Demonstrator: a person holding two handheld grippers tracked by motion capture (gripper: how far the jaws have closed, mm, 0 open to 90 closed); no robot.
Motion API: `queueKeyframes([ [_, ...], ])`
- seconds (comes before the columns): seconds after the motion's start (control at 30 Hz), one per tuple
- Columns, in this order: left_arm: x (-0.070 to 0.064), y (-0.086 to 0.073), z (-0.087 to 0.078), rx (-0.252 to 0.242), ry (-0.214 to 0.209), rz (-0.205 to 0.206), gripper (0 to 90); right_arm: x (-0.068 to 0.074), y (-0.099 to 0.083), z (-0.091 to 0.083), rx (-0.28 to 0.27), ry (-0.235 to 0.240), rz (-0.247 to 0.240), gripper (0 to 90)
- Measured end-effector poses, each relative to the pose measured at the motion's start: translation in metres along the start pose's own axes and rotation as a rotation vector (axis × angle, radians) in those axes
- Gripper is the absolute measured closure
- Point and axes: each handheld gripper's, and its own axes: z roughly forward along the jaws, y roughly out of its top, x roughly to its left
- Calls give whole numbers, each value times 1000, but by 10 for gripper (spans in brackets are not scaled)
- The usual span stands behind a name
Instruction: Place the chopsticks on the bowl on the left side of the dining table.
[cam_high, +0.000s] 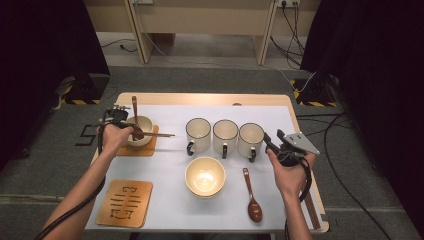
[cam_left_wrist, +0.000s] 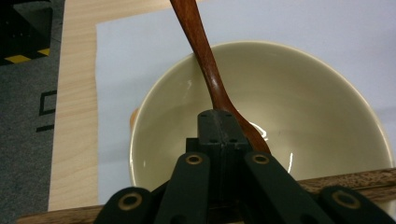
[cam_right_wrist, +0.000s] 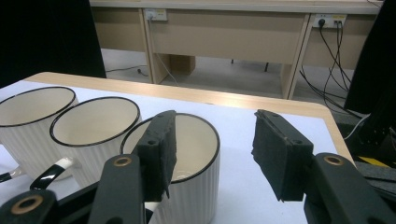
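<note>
A cream bowl (cam_high: 145, 124) (cam_left_wrist: 308, 107) sits on a wooden coaster (cam_high: 140, 149) at the table's left. My left gripper (cam_high: 130, 126) (cam_left_wrist: 219, 121) reaches into it, shut on a brown wooden spoon (cam_high: 134, 107) (cam_left_wrist: 201, 51) low on its neck; the handle leans up over the far rim. A pair of chopsticks (cam_high: 161, 134) (cam_left_wrist: 355, 179) lies across the bowl's near rim. My right gripper (cam_high: 273, 139) (cam_right_wrist: 213, 136) is open, holding nothing, its left jaw over the rim of the rightmost white mug (cam_high: 250, 139) (cam_right_wrist: 198, 186).
Two more ribbed mugs (cam_high: 225, 136) (cam_high: 198, 134) stand in a row left of that one. A second cream bowl (cam_high: 205, 176) sits front centre, a second wooden spoon (cam_high: 252, 197) to its right, a bare coaster (cam_high: 125, 202) front left.
</note>
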Motion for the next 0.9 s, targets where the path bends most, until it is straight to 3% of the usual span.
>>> queueKeyframes([
  [0.43,1,-6,-11,-12,1,4,893,0,1,-1,-3,-6,-5,495],
  [0.9,-1,-8,-9,4,1,1,893,0,1,-1,-2,-6,-3,495],
])
